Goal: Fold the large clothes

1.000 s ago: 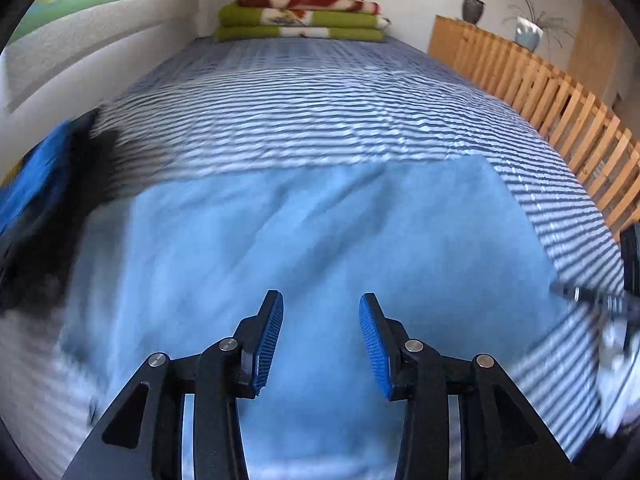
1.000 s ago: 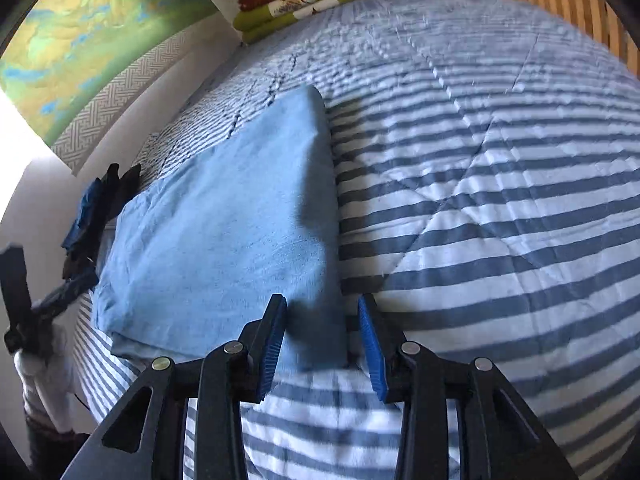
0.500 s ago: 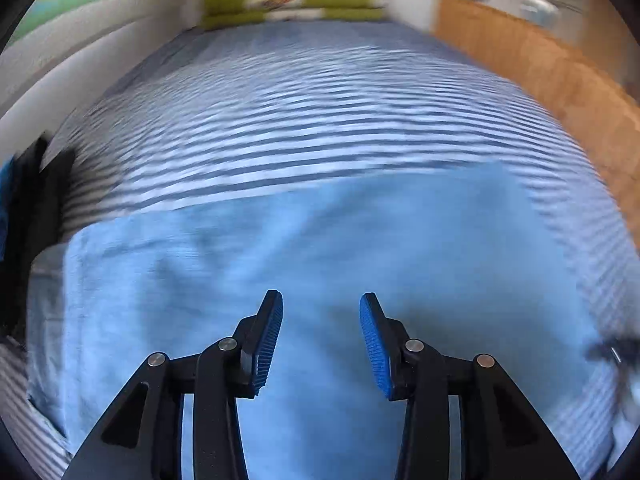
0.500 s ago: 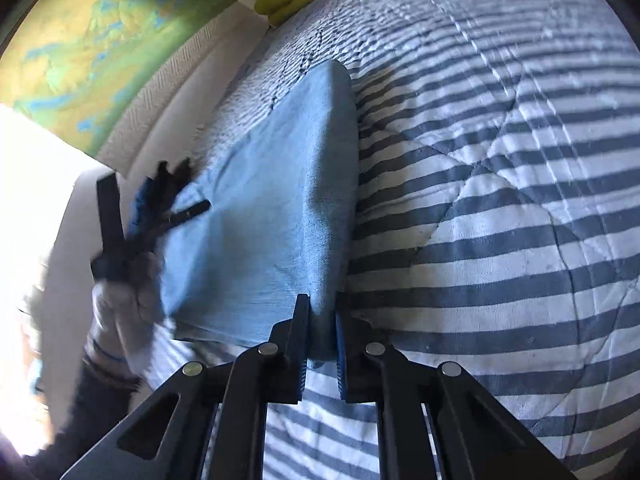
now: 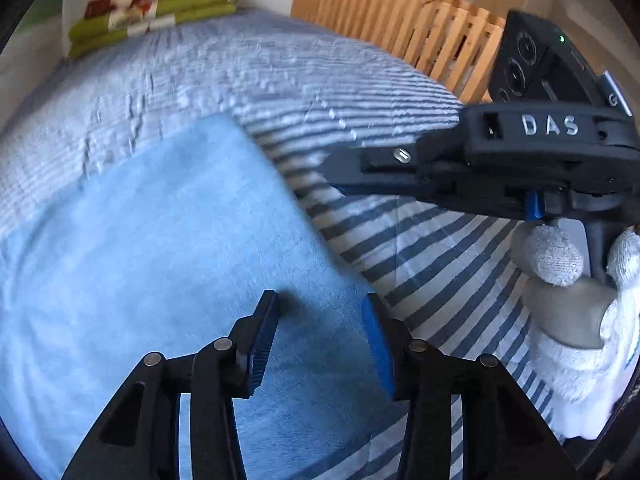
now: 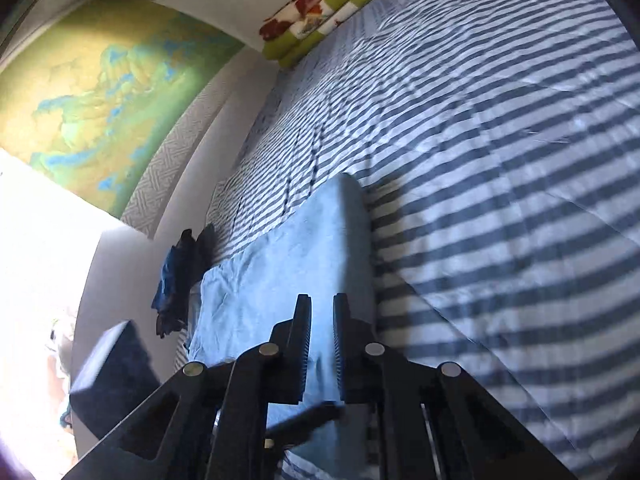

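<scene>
A light blue folded cloth (image 5: 160, 260) lies flat on the striped bed cover (image 5: 280, 72). My left gripper (image 5: 320, 300) hovers over the cloth's near right part. Its jaws are wide and closing a little, and the pads (image 5: 264, 340) press on nothing. My right gripper (image 6: 322, 300) is shut to a narrow slit above the cloth (image 6: 280, 280), near its right edge. Blue fabric shows through the slit. In the left wrist view the right gripper (image 5: 326, 162) hangs above the bed in a gloved hand (image 5: 552, 256), with no cloth hanging from its tips.
Folded green and red blankets (image 5: 156, 8) lie at the head of the bed. A wooden slatted rail (image 5: 400, 28) runs along the bed's right side. Dark clothes (image 6: 180, 276) are piled at the cloth's left, by the wall. The striped cover (image 6: 480, 160) stretches wide to the right.
The left gripper swept right across the cloth to its right edge. The right gripper closed at the cloth's near right corner, then tilted up and now shows in the left wrist view.
</scene>
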Available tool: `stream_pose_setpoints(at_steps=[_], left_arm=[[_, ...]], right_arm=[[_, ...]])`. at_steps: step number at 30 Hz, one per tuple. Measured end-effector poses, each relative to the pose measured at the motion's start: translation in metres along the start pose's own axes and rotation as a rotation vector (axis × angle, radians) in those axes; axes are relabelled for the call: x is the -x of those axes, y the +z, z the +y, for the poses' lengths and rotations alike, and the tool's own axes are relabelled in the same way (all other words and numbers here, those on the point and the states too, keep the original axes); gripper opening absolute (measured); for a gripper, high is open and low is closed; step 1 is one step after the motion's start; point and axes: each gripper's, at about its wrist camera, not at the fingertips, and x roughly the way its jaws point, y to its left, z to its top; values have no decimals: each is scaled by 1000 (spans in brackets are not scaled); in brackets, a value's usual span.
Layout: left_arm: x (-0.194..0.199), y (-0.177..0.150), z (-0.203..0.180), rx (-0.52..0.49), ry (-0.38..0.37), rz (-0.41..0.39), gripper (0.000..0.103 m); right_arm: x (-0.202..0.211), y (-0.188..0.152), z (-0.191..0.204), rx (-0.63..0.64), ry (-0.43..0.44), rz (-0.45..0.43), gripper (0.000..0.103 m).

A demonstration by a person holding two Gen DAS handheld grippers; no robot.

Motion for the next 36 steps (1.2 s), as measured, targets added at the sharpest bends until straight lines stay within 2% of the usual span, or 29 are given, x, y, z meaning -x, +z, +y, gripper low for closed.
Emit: stream_pose_setpoints(at_steps=[3, 4, 5, 8, 10, 12, 14, 15, 17, 20, 22, 23, 24, 26, 28, 29, 30, 36], left_arm=[[-6, -8, -2, -25, 13, 14, 46], [-6, -11, -3, -32, 16, 12, 46], [-5, -12, -3, -31, 13, 14, 46], [-2, -15, -8, -29, -9, 26, 46], [2, -21, -15, -53, -2, 24, 46], [8, -27, -27, -75, -2, 21, 46], [11, -30, -35, -91, -13, 20, 53], [12, -32, -41, -101, -24, 22, 61], [14, -35, -54, -136, -16, 13, 72], [9, -42, -72, -200, 59, 16, 73], [4, -42, -72, -184, 78, 27, 73], [2, -41, -72, -177, 90, 26, 68], [0, -40, -71, -171, 111, 25, 58], [-2, -38, -70, -175, 149, 22, 48], [0, -38, -69, -167, 122, 25, 35], [2, -37, -69, -162, 117, 24, 20], [5, -36, -67, -149, 110, 23, 14], [30, -26, -50, -37, 44, -16, 10]], right_arm=[[-27, 1, -3, 12, 19, 76, 9], [-38, 2, -7, 20, -27, 91, 9], [-46, 4, -14, 23, -90, 96, 0], [-41, 10, -36, -82, -50, 55, 0], [-24, 14, -33, -72, -78, 0, 7], [-9, 17, -28, -62, -75, -12, 8], [4, 13, -26, -52, -79, -5, 8], [6, 11, -26, -49, -79, 9, 10], [9, 3, -31, -65, -75, 48, 19], [7, -10, -43, -100, -72, 89, 21], [9, -14, -50, -117, -71, 95, 21], [13, -16, -53, -130, -60, 98, 21], [13, -13, -55, -144, -41, 97, 21], [17, -12, -57, -157, -20, 88, 21], [17, -11, -57, -159, -6, 85, 21], [15, -10, -57, -160, -8, 85, 21], [14, -9, -57, -159, -12, 87, 23], [-9, -8, -47, -171, 26, 122, 42]])
